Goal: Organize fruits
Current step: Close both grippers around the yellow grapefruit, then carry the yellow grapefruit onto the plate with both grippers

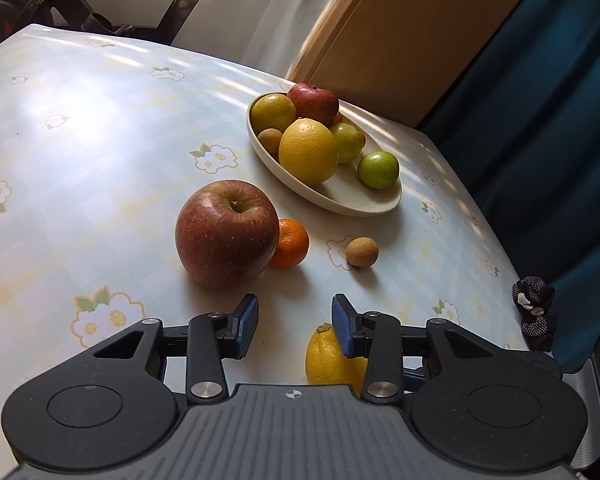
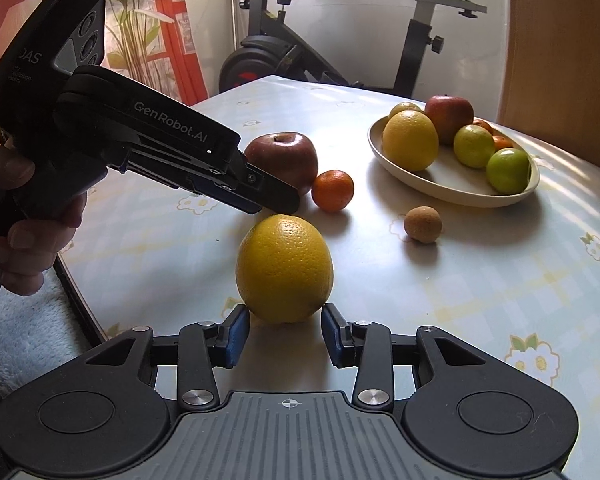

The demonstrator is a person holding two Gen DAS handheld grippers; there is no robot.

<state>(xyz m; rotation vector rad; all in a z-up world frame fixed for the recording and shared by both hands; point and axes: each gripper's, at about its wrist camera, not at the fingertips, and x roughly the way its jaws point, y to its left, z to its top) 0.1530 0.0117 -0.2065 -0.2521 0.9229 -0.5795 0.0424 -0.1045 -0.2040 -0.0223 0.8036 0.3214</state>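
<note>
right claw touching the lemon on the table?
Apart. In the right wrist view the right claw sits open just short of the lemon, with table visible between each pad and the fruit's base.

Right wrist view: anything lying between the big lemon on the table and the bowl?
Yes. In the right wrist view a small brown fruit sits alone on the tablecloth between the lemon and the bowl, touching neither; nothing else is there.
</note>
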